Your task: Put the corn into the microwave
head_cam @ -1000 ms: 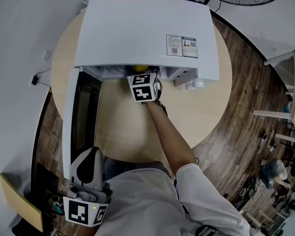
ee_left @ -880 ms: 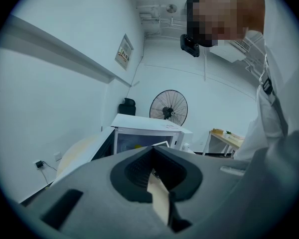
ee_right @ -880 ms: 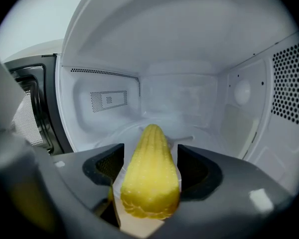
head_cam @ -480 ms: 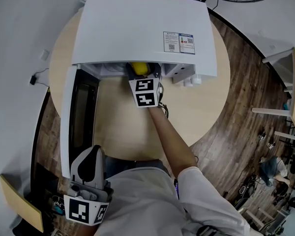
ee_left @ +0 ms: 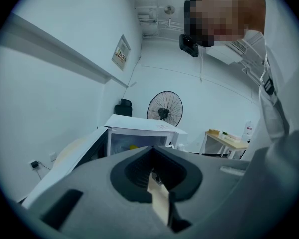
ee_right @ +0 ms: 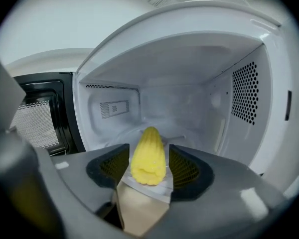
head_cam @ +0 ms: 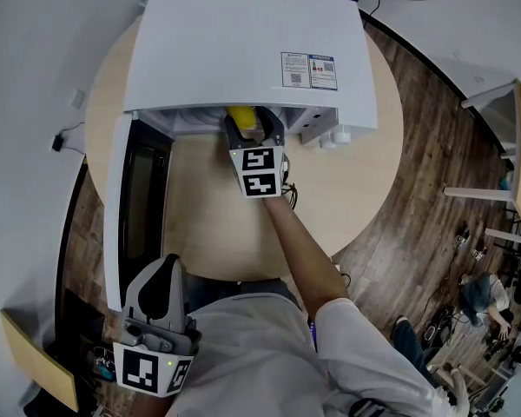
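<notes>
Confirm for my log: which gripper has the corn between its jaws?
The right gripper, at the open microwave: its jaws, just closing, flank the corn, not gripping. The left gripper is shut, empty.

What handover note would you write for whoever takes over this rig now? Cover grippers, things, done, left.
Right gripper: open, jaws have just been closing; corn between them, not gripped.
Left gripper: shut, empty, low by the body.
Corn lies in the microwave, near the front; door open.
Done: corn in. Left: pull the right gripper clear, probably shut the door.
</notes>
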Tool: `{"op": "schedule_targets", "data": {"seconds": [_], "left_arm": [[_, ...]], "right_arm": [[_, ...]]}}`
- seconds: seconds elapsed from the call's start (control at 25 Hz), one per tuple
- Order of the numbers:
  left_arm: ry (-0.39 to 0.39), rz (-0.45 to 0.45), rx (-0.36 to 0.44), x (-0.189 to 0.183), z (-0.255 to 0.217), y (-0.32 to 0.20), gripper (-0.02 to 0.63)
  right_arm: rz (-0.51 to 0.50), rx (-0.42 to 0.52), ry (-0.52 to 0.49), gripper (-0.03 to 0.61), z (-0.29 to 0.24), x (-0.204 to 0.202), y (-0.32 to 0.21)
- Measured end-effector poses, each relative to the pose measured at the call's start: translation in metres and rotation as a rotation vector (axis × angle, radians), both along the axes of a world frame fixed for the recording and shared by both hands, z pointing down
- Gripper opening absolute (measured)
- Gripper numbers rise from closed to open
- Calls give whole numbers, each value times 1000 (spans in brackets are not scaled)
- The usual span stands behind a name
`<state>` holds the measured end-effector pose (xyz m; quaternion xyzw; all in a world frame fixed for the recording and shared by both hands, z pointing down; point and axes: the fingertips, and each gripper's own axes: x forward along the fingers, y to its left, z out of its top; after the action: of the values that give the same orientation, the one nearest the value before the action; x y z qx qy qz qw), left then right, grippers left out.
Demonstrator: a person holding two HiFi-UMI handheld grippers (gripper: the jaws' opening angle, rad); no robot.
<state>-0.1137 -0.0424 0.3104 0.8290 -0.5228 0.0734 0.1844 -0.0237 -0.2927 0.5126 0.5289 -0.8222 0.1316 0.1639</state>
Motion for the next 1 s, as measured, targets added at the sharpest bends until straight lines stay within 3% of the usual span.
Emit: {"op": "schedule_targets", "data": {"seconds": [0.4, 1.0], "left_arm": [[26, 10, 15, 9, -5, 4, -8], [29, 33, 50, 17, -11, 4, -8]], "right_arm": [[-13, -27, -58, 225, -7, 10, 12], [-109, -29, -83, 169, -34, 12, 45]]}}
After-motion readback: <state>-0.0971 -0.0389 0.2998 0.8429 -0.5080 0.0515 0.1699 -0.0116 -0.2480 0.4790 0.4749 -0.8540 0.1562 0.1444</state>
